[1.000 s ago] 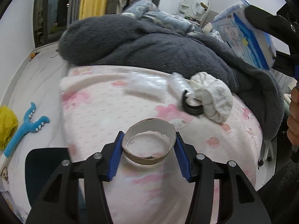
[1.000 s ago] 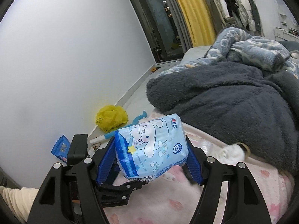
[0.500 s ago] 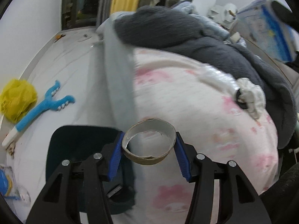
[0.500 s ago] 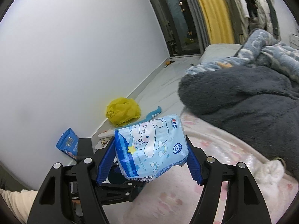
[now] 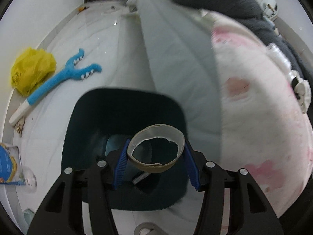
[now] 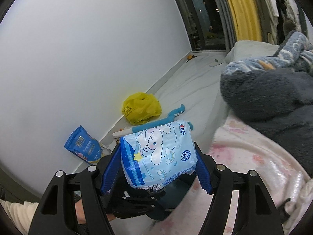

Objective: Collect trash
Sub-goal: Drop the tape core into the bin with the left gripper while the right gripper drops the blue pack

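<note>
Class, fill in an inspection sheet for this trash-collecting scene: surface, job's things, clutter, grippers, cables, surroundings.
Surface: pale floor beside a bed with a pink-patterned blanket.
Job's things: cardboard ring; blue tissue pack; dark bin beneath the ring.
Clutter: yellow bag, blue toy, blue packet by the wall.
Grippers: left gripper shut on the ring; right gripper shut on the pack.
Cables: nothing seen.
Surroundings: grey wall, yellow curtain, dark fleece.

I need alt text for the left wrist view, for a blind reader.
The left gripper holds a cardboard ring above an open dark bin on a white floor. A pink-patterned bed lies right.
</note>
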A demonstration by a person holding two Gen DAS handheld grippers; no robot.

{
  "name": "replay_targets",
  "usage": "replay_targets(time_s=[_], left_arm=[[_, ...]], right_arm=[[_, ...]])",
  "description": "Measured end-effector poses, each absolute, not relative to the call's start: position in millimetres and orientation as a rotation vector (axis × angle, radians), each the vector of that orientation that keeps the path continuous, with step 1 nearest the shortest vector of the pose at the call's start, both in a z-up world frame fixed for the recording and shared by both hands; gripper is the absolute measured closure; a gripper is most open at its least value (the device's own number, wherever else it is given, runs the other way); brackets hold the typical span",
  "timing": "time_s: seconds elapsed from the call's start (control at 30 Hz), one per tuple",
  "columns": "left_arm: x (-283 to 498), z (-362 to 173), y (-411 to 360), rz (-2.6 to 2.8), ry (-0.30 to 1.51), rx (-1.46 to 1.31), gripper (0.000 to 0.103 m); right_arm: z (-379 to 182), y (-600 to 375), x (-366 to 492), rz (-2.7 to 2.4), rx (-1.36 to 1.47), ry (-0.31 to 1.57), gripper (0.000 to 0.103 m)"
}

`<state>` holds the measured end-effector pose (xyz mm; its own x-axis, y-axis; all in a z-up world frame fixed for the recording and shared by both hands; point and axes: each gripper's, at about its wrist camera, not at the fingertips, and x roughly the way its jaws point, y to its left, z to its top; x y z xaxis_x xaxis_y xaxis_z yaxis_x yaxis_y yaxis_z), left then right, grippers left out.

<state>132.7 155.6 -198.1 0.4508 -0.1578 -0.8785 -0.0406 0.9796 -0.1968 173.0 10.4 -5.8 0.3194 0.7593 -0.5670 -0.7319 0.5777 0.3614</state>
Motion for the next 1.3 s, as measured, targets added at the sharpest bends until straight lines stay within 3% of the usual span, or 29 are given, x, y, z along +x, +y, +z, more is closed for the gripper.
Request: replay_targets(time_s=[0.23, 0.3, 0.77, 1.3], left_arm=[[127, -230, 173, -0.036, 1.204, -0.220, 0.044], [124, -233, 180, -0.022, 1.210, -0.219, 0.030], [93, -192, 215, -0.015, 1.080, -0.227, 0.014], [52, -131, 253, 0.019, 0.899, -0.208, 0.010]], right_arm=[[-17, 44, 175, 0.986, 0.024, 0.817, 0.033], [-24, 51, 177, 0.978, 0.017, 0.837, 0.033], [-87, 110, 192, 0.919, -0.064, 0.969, 0.033], [-188, 166, 185, 0.848, -0.183, 1.181, 0.032]])
